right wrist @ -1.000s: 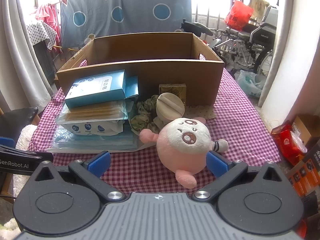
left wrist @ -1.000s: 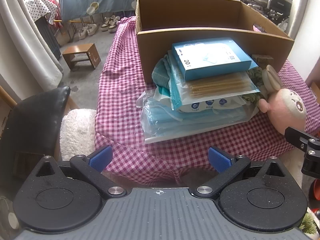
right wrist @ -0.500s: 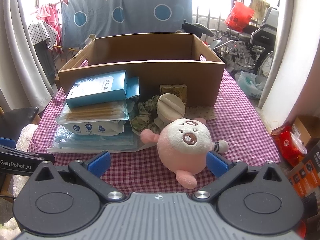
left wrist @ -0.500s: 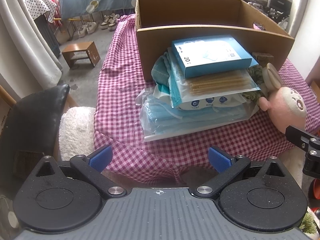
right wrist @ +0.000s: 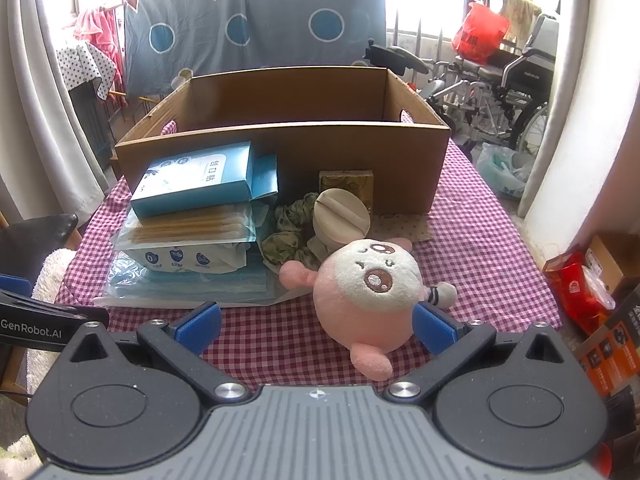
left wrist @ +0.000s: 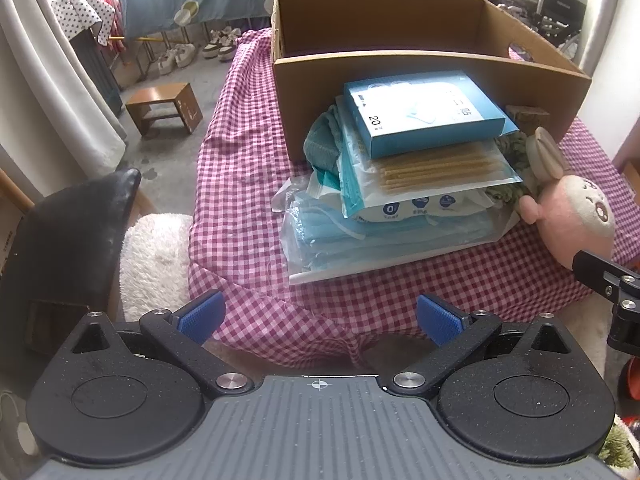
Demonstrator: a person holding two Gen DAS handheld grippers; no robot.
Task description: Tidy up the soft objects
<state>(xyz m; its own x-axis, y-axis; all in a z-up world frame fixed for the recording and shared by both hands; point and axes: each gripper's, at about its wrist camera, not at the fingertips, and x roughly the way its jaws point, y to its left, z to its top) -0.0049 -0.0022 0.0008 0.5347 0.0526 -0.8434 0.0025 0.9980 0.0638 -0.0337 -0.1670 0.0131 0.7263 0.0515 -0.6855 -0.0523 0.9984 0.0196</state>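
Observation:
A pink and white plush toy (right wrist: 366,294) lies on the checked tablecloth (right wrist: 472,248), just in front of my open right gripper (right wrist: 316,326); nothing sits between its blue pads. To the plush's left is a pile: a blue box (left wrist: 420,110) on top, a pack of cotton swabs (left wrist: 436,170), a wipes pack (left wrist: 416,206) and a bag of blue face masks (left wrist: 380,240). A green scrunchie (right wrist: 290,226) and a round beige puff (right wrist: 340,216) lie behind the plush. My left gripper (left wrist: 318,318) hangs open at the table's front edge, short of the pile. An open cardboard box (left wrist: 400,26) stands behind.
A small olive box (right wrist: 347,182) leans at the cardboard box's front wall. Left of the table are a black chair back (left wrist: 68,232) with a white fluffy cushion (left wrist: 154,256), and a wooden stool (left wrist: 164,106) on the floor. A wheelchair (right wrist: 516,88) stands far right.
Both grippers have crept slightly forward and up; the pile and plush sit a little lower in view. Nothing was taken hold of.

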